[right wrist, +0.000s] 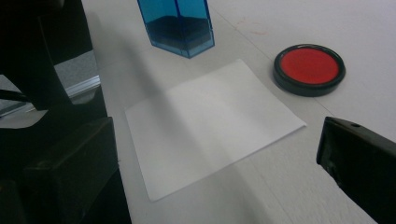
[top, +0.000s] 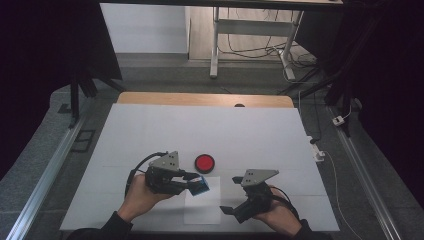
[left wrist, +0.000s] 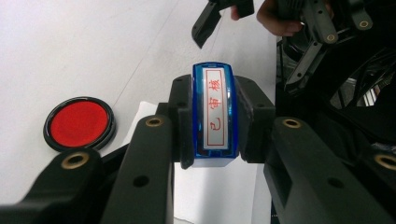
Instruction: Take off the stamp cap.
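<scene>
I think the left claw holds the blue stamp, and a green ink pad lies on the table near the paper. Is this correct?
Not quite: the ink pad is red, not green, as the right gripper view shows. The rest stands: the left claw holds the blue stamp, and the pad lies on the table near the paper.

High view looks down; both close gripper views share the ink pad [left wrist: 78, 123].

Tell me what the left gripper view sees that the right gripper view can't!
Left gripper view: the stamp's white label with red writing, clamped in the left tool, and the right tool farther off.

Right gripper view: the stamp's dark underside, hanging above the table, and the whole sheet of white paper.

Both: the blue stamp, the round red ink pad and the white table.
</scene>
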A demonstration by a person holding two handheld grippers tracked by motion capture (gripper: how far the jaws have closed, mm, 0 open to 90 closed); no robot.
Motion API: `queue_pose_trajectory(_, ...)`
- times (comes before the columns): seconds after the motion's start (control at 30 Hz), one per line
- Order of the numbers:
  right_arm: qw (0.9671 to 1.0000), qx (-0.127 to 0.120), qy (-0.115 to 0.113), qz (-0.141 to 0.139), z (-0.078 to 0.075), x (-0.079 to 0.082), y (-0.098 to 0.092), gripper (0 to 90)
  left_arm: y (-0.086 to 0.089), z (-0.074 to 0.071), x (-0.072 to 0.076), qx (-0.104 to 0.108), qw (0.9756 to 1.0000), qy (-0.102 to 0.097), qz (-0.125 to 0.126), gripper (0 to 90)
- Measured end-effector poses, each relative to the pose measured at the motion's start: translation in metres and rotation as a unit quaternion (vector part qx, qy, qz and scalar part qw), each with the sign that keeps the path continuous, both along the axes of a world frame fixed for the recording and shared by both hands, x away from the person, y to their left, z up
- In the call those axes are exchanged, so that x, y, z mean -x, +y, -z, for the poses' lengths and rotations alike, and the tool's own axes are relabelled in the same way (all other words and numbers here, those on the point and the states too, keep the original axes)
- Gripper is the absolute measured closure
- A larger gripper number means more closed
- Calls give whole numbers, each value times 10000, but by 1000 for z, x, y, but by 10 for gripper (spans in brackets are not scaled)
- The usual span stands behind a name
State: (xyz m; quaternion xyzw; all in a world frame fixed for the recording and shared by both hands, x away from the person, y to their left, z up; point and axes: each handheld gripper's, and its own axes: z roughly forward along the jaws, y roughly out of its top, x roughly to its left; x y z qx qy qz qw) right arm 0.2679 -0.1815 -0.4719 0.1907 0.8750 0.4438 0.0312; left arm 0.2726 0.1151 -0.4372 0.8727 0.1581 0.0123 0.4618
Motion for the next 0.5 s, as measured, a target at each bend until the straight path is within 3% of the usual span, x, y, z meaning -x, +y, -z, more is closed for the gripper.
queue_pose_trajectory(0.5, 9988, 26, 5, -487, 3, -8, 26, 0, -2, 0, 1, 70, 9997, -88, 225, 705)
